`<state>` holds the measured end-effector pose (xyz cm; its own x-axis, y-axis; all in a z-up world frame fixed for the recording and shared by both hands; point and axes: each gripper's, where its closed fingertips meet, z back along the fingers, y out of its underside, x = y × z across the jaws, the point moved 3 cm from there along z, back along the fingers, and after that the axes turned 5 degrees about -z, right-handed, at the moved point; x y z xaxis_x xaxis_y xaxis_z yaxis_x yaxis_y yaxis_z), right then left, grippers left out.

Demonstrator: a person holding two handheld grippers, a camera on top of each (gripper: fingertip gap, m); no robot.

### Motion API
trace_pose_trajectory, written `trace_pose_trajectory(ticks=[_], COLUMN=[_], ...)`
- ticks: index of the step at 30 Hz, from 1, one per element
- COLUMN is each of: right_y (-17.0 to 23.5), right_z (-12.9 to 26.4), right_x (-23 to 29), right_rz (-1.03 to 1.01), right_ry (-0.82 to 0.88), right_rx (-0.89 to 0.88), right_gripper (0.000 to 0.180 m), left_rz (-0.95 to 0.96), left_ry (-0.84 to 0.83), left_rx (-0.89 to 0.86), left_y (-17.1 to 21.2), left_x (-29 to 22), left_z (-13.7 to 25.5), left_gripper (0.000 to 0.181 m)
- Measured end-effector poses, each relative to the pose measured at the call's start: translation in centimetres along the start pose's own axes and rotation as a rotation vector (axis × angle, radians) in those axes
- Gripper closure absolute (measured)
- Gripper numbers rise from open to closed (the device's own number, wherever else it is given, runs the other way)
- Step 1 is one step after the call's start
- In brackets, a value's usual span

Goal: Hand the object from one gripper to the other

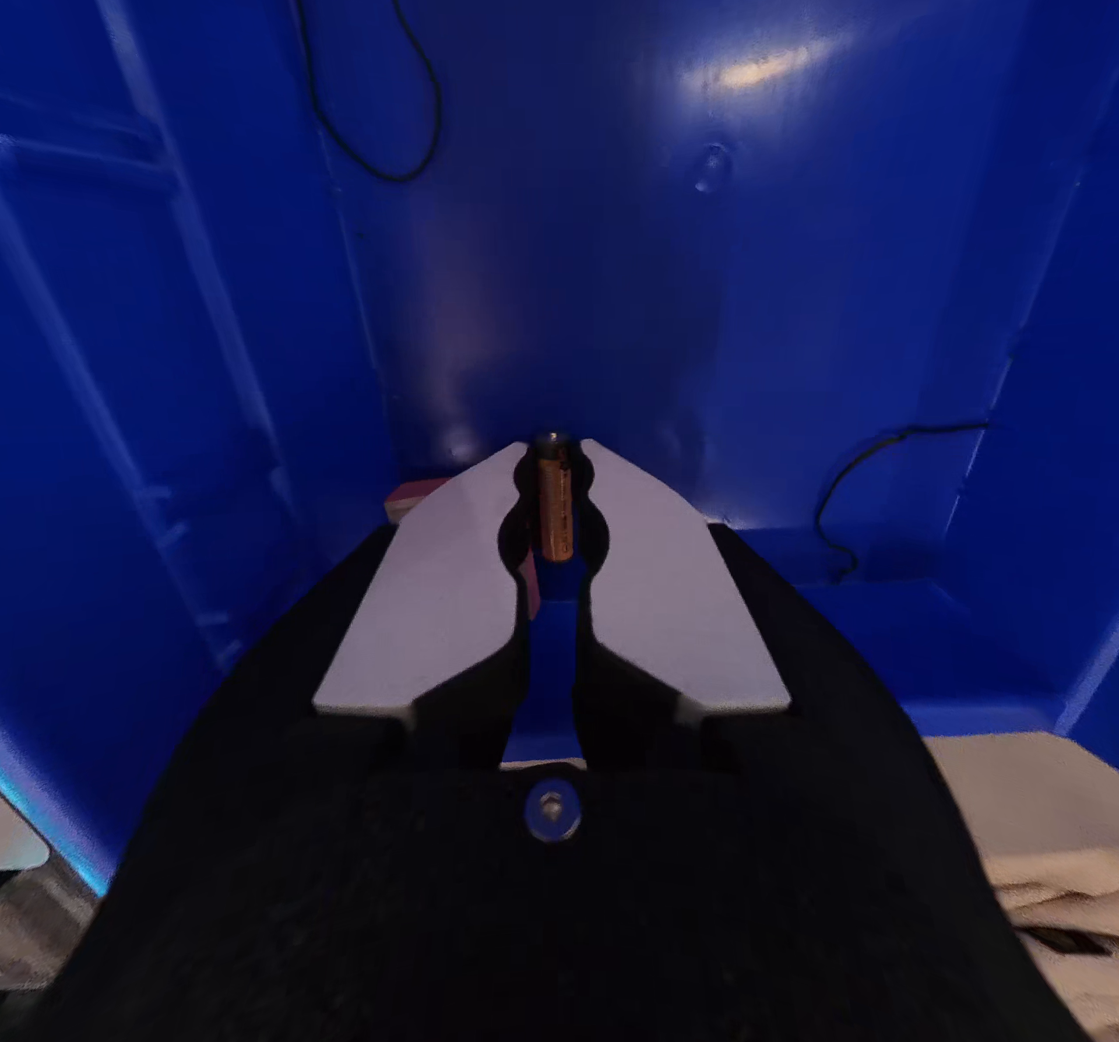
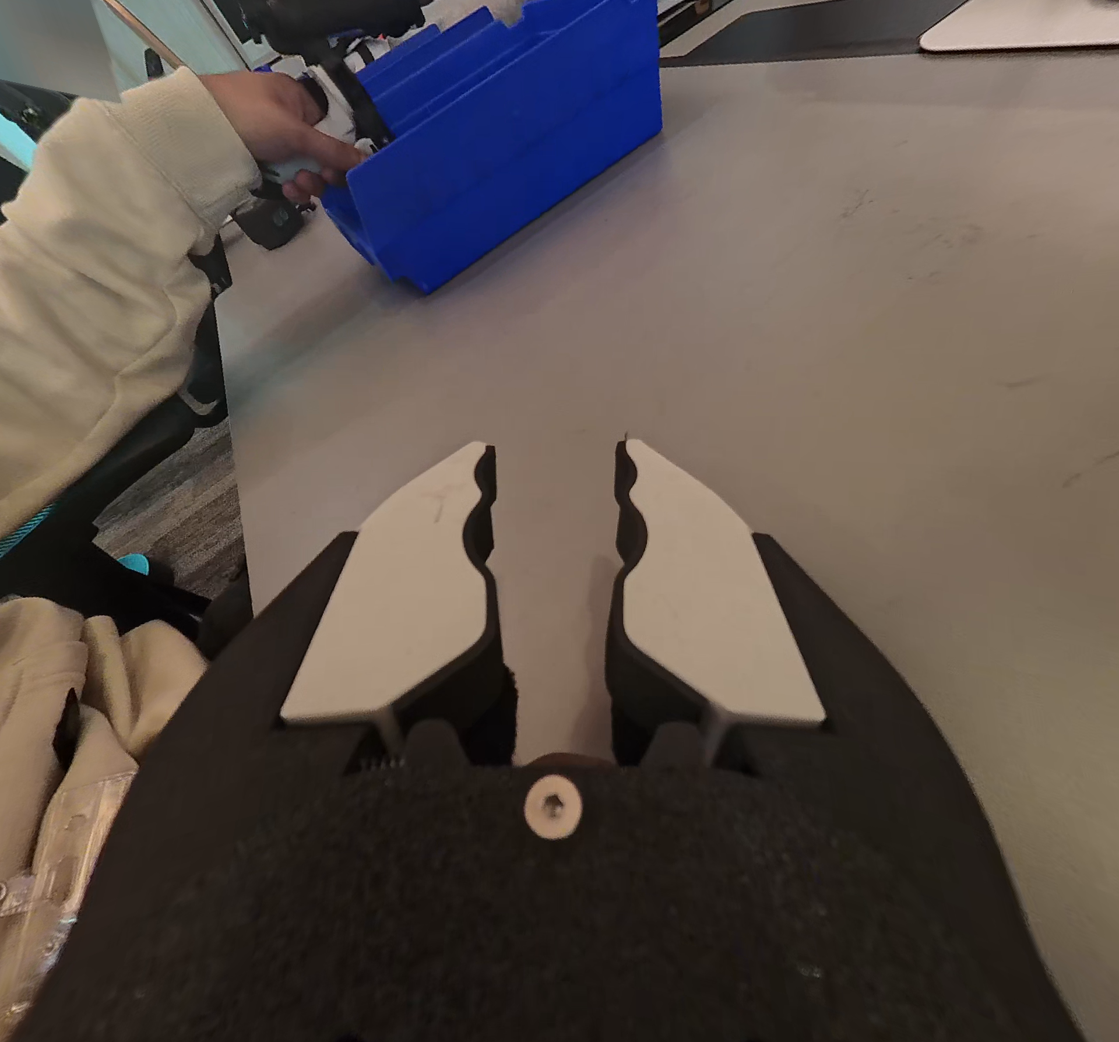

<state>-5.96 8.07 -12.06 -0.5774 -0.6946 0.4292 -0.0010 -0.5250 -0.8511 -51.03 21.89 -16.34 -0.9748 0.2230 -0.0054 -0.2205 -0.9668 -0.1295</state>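
Left gripper (image 1: 554, 456) inside blue bin (image 1: 787, 286), fingers clamping battery (image 1: 556, 510), right gripper (image 2: 556, 456) level above table (image 2: 787, 347), fingers apart

The left wrist camera sits just behind its own tool (image 1: 554, 450) and looks forward along it from inside the blue bin (image 1: 787, 286), so close that the bin's walls fill everything ahead and to both sides. The right wrist camera looks forward over its tool (image 2: 556, 456) and down across the grey table (image 2: 787, 316). The bin (image 2: 502, 165), well ahead and to its left, is what both views share.
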Motion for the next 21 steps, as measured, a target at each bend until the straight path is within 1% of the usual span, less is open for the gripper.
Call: trace_pose_trajectory(ticks=[2, 4, 6, 8, 10, 11, 13, 14, 16, 19, 21], right_y=[0.0, -0.2, -0.9, -2.2, -4.0, -5.1, -7.4, -8.5, -10.3, -12.2, -13.2], right_z=[-0.1, -0.1, 0.0, -0.1, -0.3, -0.4, -0.9, -1.4, -2.7, -4.8, -5.9], right_x=[0.1, 0.2, 0.2, 0.2, 0.3, 0.5, 1.3, 1.9, 3.4, 5.6, 6.2], right_rz=[0.009, 0.024, 0.064, 0.156, 0.287, 0.36, 0.509, 0.576, 0.662, 0.705, 0.734], right_ry=[0.0, -0.008, -0.02, -0.031, -0.03, -0.031, -0.05, -0.074, -0.145, -0.283, -0.306], right_rx=[0.003, -0.009, -0.043, -0.087, -0.137, -0.161, -0.204, -0.223, -0.232, -0.206, -0.208], right_gripper=[0.142, 0.142, 0.14, 0.136, 0.13, 0.128, 0.125, 0.122, 0.117, 0.115, 0.114], left_rz=[-0.032, -0.048, -0.038, -0.034, -0.049, -0.067, -0.135, -0.177, -0.237, -0.26, -0.254], left_ry=[0.037, 0.108, 0.194, 0.362, 0.61, 0.725, 0.904, 1.008, 1.22, 1.479, 1.601], left_rx=[-0.018, -0.053, -0.154, -0.313, -0.479, -0.533, -0.594, -0.607, -0.582, -0.492, -0.391], left_y=[0.2, 0.1, -0.7, -2.2, -3.8, -4.2, -4.7, -4.8, -4.8, -4.9, -4.8], left_x=[-0.4, -1.0, -1.6, -3.1, -5.5, -6.9, -10.1, -12.3, -16.9, -23.3, -26.8], left_z=[0.1, 0.3, 1.7, 4.9, 9.7, 12.0, 15.4, 16.6, 18.0, 17.9, 17.4], left_gripper=[0.17, 0.17, 0.17, 0.17, 0.171, 0.171, 0.171, 0.171, 0.171, 0.171, 0.171])
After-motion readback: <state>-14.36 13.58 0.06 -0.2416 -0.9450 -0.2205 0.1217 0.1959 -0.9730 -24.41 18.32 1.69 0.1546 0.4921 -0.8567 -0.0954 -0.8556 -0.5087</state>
